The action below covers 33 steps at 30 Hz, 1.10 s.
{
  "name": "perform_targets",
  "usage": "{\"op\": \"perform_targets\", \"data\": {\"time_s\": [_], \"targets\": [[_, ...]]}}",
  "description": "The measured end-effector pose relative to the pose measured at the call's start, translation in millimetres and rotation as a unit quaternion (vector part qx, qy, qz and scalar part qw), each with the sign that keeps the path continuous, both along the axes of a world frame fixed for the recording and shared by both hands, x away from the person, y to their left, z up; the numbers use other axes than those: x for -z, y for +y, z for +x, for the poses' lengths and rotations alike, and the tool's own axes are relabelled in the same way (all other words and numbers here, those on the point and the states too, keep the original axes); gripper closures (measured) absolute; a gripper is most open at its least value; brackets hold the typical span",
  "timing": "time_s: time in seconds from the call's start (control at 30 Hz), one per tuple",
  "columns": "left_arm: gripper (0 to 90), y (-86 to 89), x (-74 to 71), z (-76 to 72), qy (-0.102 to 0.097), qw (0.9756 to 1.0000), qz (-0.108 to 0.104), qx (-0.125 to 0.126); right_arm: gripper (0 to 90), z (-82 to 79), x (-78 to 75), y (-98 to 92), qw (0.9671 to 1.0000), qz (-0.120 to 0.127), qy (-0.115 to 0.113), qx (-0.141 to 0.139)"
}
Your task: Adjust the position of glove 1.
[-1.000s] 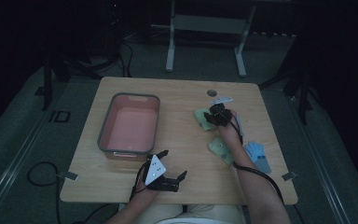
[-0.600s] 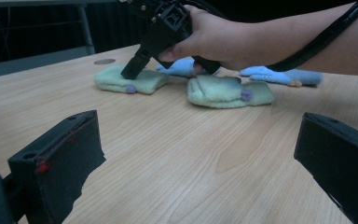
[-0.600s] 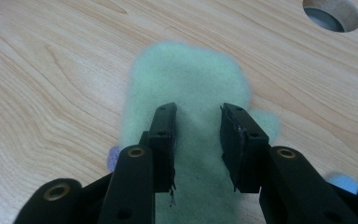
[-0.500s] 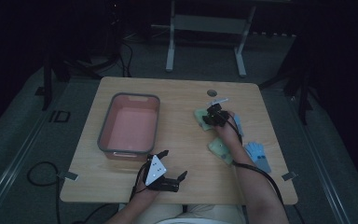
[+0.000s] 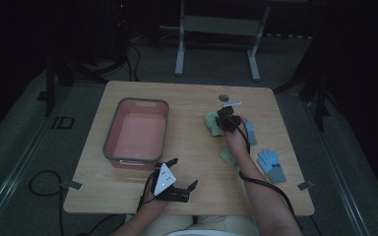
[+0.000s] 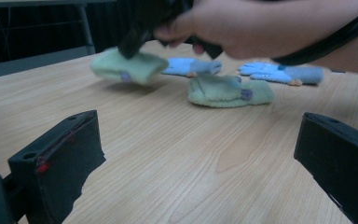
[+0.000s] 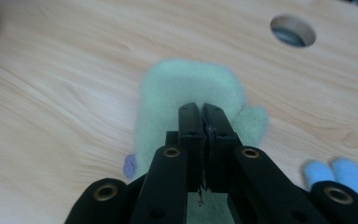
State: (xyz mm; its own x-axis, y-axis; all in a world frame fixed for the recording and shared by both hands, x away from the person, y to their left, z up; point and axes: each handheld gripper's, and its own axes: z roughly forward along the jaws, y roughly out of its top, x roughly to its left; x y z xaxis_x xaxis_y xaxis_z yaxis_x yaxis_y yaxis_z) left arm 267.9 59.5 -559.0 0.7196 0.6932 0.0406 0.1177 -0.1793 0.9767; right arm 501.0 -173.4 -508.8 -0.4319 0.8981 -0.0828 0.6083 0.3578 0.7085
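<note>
A pale green glove (image 5: 210, 123) lies at the table's far right, and in the left gripper view this glove (image 6: 128, 67) hangs just off the wood. My right gripper (image 5: 225, 120) has just been closing its jaws, and the glove is pinched between them. In the right gripper view the gripper (image 7: 201, 111) has its jaws together on the green fabric (image 7: 186, 86). A second green glove (image 5: 230, 158) lies nearer me. My left gripper (image 5: 184, 172) rests open near the front edge, and nothing sits between its jaws (image 6: 199, 125).
A pink bin with a grey rim (image 5: 111, 132) stands at the left. Two blue gloves (image 5: 271, 165) (image 5: 250, 132) lie right of my right hand. A round cable hole (image 5: 224, 98) sits in the tabletop behind the gripper.
My right gripper's jaws have come together on the green glove, and the hand has shifted slightly with it. The left gripper has stayed put.
</note>
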Motion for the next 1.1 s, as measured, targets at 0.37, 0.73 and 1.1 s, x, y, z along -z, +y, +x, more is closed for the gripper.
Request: {"op": "perform_targets", "data": {"time_s": [0.37,0.73,1.1], "targets": [[0.7,-0.7,-0.2,-0.3,-0.002,1.0000,0.006,-0.004,87.5,-63.4,-53.1,26.7,0.9971,0.051,-0.036,0.044],[0.7,-0.8,-0.1,-0.2,-0.002,1.0000,0.004,-0.004,87.4,-111.1,-44.0,44.3,0.9940,0.047,-0.066,0.074],[0.7,-1.0,0.1,-1.2,-0.006,1.0000,0.004,-0.005,87.4,-122.9,7.0,43.1,0.9898,0.080,-0.016,0.116]]}}
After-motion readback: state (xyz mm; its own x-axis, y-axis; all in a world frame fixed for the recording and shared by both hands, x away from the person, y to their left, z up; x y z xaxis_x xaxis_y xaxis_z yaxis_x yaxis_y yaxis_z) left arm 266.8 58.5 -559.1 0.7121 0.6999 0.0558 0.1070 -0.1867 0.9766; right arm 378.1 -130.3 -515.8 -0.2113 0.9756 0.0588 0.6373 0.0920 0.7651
